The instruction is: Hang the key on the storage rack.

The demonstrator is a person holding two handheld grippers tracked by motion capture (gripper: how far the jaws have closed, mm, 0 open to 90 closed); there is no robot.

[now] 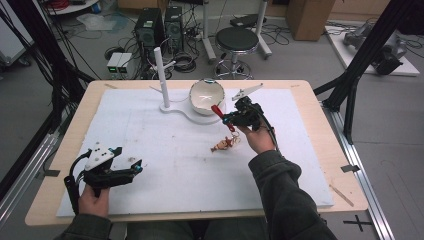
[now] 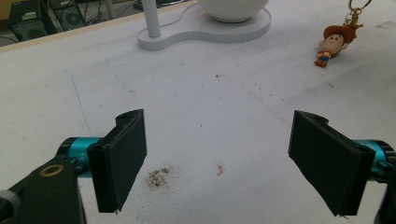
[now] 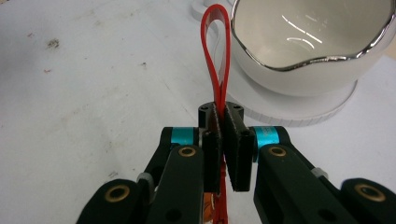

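While the right gripper pinches a red strap loop between jaws pressed together, the loop stands up just beside the silver-rimmed white bowl on its white stand. A keychain figure lies on the tabletop near that hand, and whether it hangs from the strap I cannot tell. The grip is narrow and edge-on — the thin strap could slide out. A swing toward the bowl could catch its rim and tip it. The left gripper rests apart, jaws spread and empty — no help if something slips.
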